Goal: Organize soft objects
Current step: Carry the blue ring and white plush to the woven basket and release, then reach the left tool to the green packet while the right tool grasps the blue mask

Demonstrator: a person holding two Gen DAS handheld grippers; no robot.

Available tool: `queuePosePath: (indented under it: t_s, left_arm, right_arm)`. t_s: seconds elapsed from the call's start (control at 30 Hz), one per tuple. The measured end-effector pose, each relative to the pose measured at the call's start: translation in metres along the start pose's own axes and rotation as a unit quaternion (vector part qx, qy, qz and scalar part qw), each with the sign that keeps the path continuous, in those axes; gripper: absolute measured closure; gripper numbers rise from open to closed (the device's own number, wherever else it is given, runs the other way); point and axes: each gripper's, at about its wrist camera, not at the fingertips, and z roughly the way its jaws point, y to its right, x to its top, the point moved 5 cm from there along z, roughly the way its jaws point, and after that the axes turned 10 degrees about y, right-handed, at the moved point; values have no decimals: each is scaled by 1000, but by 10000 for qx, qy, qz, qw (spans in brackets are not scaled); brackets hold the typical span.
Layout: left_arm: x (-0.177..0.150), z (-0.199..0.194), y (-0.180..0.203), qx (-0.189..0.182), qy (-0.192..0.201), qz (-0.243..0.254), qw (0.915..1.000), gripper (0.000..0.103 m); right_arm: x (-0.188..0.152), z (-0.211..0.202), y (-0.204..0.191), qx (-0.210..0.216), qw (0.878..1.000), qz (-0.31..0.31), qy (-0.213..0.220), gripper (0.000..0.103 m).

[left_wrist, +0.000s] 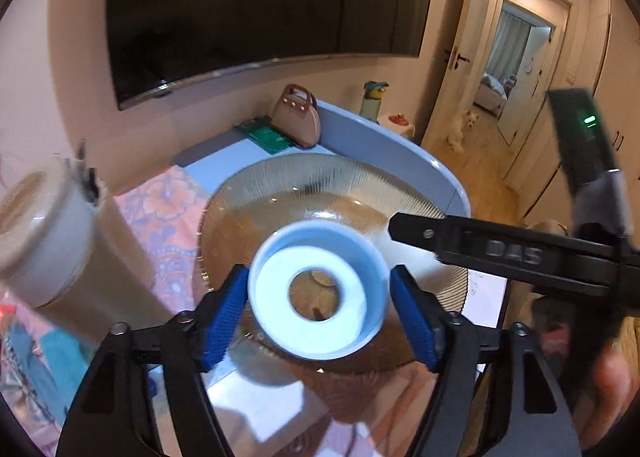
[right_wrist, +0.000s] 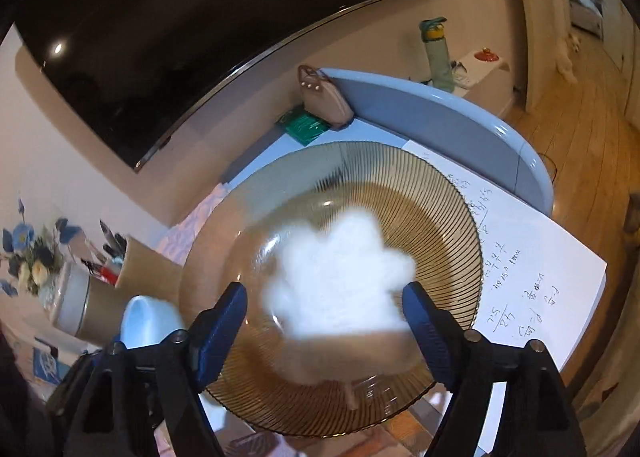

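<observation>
Left wrist view, near to far: my left gripper has its blue fingers spread wide either side of a blue-rimmed tape roll. I see a gap on each side, so I read it as released or about to be, not clamped. It's blurred, so contact is uncertain. Beyond the roll sits the ribbed amber glass plate. My right gripper comes in from 3 o'clock over the plate rim.

Right wrist view: right gripper's fingers also stand open, with a white cotton tuft between them over the plate centre. It's blurred, and I can't tell if it's resting on the glass or in the air. The tape roll shows at 9 o'clock, just off the plate rim. A handwritten paper sheet lies under the plate's 3 o'clock edge on the worktop. Farther back, at 12 o'clock, are a pink handbag and a green bottle.

Step, my read: dropping soft items into the plate, with both pieces at or near release.

Next: confirm the cotton has settled, get the roll fully over the bowl, then back both sets of fingers out level. The cotton is light and may cling to a pad. The glass rim is close, so no sideways swipes.
</observation>
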Motion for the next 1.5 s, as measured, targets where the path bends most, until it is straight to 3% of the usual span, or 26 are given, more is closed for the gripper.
queuePosePath:
  t_s: [0.27, 0.4, 0.63, 0.73, 0.8, 0.9, 1.07, 1.13, 1.2, 1.23, 1.27, 1.3, 1.33, 1.5]
  left_arm:
    - [-6, -41, 6, -159, 191, 77, 9997, 23]
    - [-9, -87, -4, -116, 446, 51, 9989, 23]
    - [-39, -198, -69, 905, 848, -201, 9921, 23]
    - [-56, -242, -115, 1517, 951, -619, 9819, 23]
    - [-74, -276, -156, 1948, 1008, -1040, 9701, 23]
    - [-101, -311, -207, 2574, 1016, -1568, 9481, 23]
    - [-159, -378, -310, 3610, 1153, -2788, 8824, 23]
    - [-185, -403, -349, 3997, 1233, -3266, 8476, 23]
    - [-206, -418, -376, 4217, 1294, -3582, 8229, 23]
    - [-221, -428, -397, 4400, 1287, -3784, 8041, 23]
    - [-229, -431, -412, 4556, 1258, -3887, 7909, 23]
    - [-237, -435, -420, 4662, 1234, -3954, 7817, 23]
    - [-248, -438, -438, 4848, 1171, -4089, 7643, 23]
    - [-278, -441, -499, 5000, 1181, -4720, 7164, 23]
  right_arm:
    - [-7, -41, -14, 56, 9985, -487, 246, 25]
    - [-23, -69, -48, 420, 9949, -859, 320, 25]
    - [-70, -96, -142, 1333, 9764, -1691, 164, 24]
    - [-101, -99, -192, 1777, 9614, -2102, -18, 24]
    - [-123, -99, -224, 2005, 9500, -2392, -131, 24]
    - [-161, -93, -270, 2295, 9316, -2792, -378, 24]
    - [-220, -86, -355, 2741, 8966, -3398, -751, 24]
    - [-244, -83, -395, 3019, 8783, -3591, -922, 24]
    - [-264, -81, -428, 3184, 8645, -3758, -1005, 24]
    - [-277, -79, -449, 3262, 8550, -3901, -1023, 24]
    - [-285, -76, -461, 3326, 8481, -3993, -1033, 24]
    - [-295, -72, -478, 3380, 8415, -4083, -1050, 24]
    - [-305, -65, -495, 3397, 8370, -4147, -1097, 24]
    - [-343, -27, -557, 3518, 8199, -4251, -1530, 24]
